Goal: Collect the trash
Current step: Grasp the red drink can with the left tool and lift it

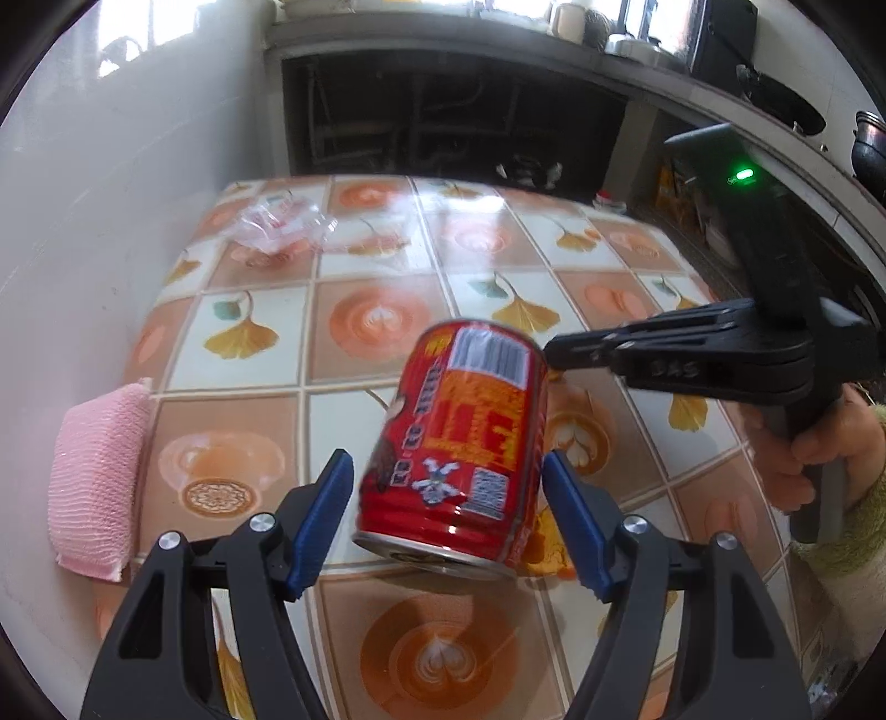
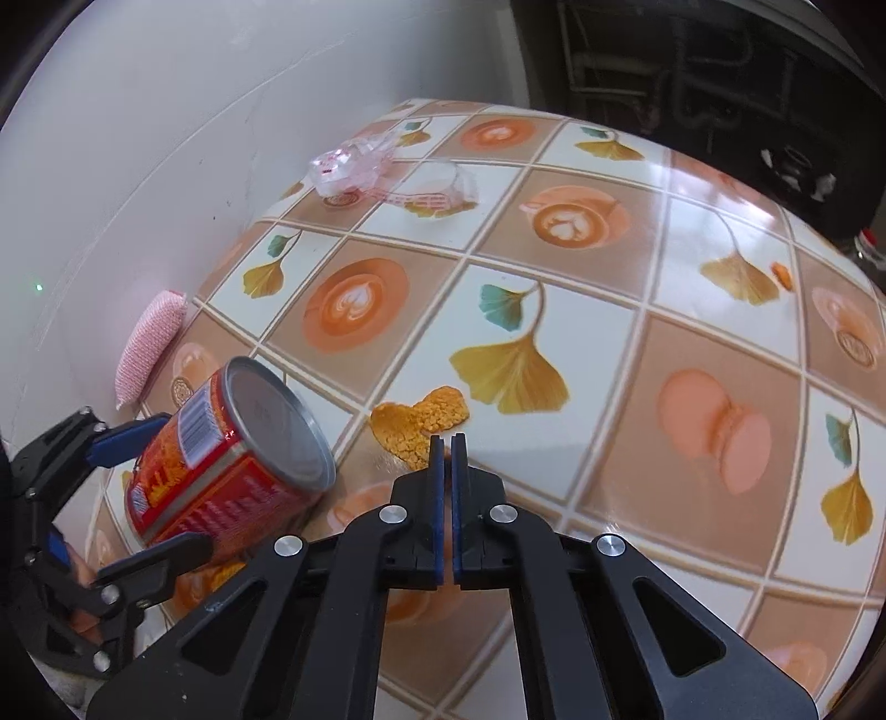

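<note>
A red drink can (image 1: 459,448) lies tilted on the patterned table, between the blue pads of my left gripper (image 1: 449,509). The jaws stand open around it with a gap on each side. In the right wrist view the can (image 2: 232,465) sits at lower left with the left gripper (image 2: 149,482) around it. My right gripper (image 2: 447,443) is shut and empty, its tips just above an orange peel scrap (image 2: 421,421). In the left wrist view the right gripper (image 1: 554,351) reaches in from the right, near the can's far end. A crumpled clear plastic wrapper (image 1: 282,224) lies at the far left of the table (image 2: 382,177).
A pink sponge (image 1: 97,482) lies against the white wall at the table's left edge, also in the right wrist view (image 2: 149,338). The tiled tablecloth (image 1: 387,315) covers the table. A dark counter with pots (image 1: 609,33) stands behind.
</note>
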The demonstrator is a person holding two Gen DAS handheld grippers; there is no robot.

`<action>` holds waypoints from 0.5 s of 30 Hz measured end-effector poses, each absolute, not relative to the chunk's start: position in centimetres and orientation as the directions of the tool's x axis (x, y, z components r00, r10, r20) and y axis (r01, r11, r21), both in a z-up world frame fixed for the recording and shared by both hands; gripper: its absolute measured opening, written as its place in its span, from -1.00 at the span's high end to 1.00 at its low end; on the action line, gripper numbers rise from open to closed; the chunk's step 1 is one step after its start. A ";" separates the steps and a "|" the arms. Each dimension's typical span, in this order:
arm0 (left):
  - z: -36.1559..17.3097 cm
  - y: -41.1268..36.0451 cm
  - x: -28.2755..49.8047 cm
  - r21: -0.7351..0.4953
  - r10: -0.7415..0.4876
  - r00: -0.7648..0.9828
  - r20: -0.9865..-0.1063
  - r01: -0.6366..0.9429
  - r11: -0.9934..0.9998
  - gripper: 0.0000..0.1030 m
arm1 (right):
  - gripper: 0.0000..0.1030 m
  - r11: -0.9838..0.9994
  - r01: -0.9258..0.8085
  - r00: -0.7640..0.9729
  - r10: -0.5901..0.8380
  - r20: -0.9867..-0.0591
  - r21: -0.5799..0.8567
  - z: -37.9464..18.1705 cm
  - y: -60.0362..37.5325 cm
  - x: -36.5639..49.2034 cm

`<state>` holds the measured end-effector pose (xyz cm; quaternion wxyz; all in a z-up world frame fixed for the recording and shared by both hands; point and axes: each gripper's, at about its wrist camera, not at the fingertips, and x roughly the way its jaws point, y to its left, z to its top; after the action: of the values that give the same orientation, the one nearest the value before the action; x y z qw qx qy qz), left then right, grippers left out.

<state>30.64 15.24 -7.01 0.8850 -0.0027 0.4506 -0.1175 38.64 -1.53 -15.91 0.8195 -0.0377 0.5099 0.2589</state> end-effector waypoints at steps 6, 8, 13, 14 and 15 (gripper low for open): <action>-7.5 16.3 31.3 -0.180 -0.245 0.541 -0.805 0.170 0.969 -0.31 | 1.00 0.865 -0.424 0.365 0.433 -0.824 0.266 -14.2 -4.4 36.6; -7.5 16.7 31.4 -0.205 -0.258 0.539 -0.802 0.158 0.966 -0.31 | 1.00 0.859 -0.420 0.362 0.454 -0.814 0.292 -13.6 -5.0 35.7; -7.5 17.9 30.3 -0.237 -0.261 0.541 -0.800 0.115 0.965 -0.31 | 1.00 0.823 -0.422 0.331 0.530 -0.781 0.379 -12.7 -5.5 33.5; -7.5 18.2 30.0 -0.245 -0.262 0.539 -0.800 0.105 0.964 -0.31 | 1.00 0.812 -0.428 0.323 0.547 -0.773 0.396 -12.5 -5.4 33.1; -7.5 18.5 29.4 -0.255 -0.263 0.538 -0.801 0.091 0.963 -0.31 | 1.00 0.802 -0.435 0.315 0.561 -0.766 0.409 -12.3 -5.2 32.8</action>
<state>29.38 18.52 -7.47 0.8722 -0.0917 0.4696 -0.1017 32.80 -5.19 -12.25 0.8084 0.0634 0.4978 0.3078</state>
